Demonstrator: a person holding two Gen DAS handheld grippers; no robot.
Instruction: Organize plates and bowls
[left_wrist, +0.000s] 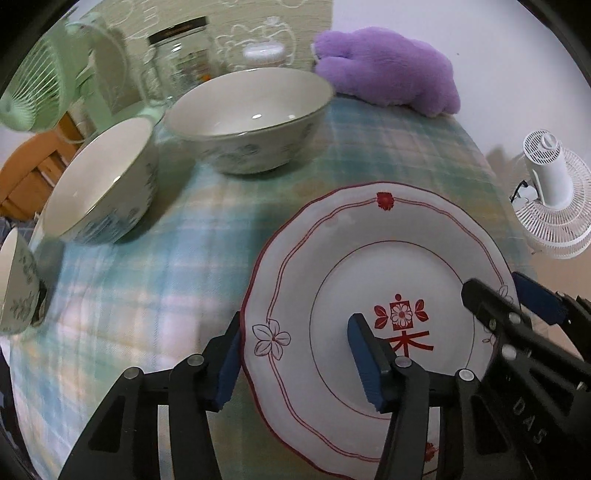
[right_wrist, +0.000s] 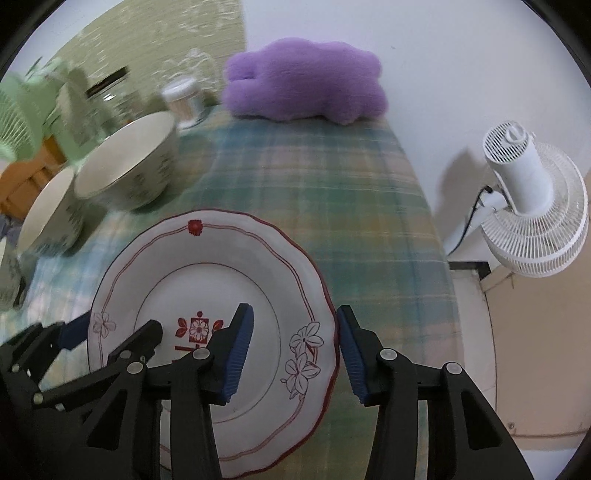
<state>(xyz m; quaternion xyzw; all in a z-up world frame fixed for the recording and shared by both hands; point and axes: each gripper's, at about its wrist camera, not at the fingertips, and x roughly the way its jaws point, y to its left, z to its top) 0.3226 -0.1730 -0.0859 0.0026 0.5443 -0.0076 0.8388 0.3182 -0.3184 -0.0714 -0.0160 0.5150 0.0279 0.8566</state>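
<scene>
A white plate with red trim and a red flower emblem (left_wrist: 369, 236) (right_wrist: 207, 251) lies on the plaid tablecloth (left_wrist: 388, 147). My left gripper (left_wrist: 297, 332) straddles its left rim. One blue pad sits just outside the edge and the other hangs over the well, without pressing. My right gripper (right_wrist: 295, 310) straddles the right rim the same way, open. Each gripper also shows in the other view: the right gripper (left_wrist: 506, 295) and the left gripper (right_wrist: 114, 328). Two patterned bowls (left_wrist: 258, 147) (left_wrist: 99, 184) stand upright behind the plate to the left.
A third patterned dish (left_wrist: 14, 280) is at the left edge. A purple plush (right_wrist: 303, 81), a glass jar (left_wrist: 181, 59) and a green fan (left_wrist: 33, 85) line the back of the table. A white fan (right_wrist: 532, 221) stands on the floor past the table's right edge.
</scene>
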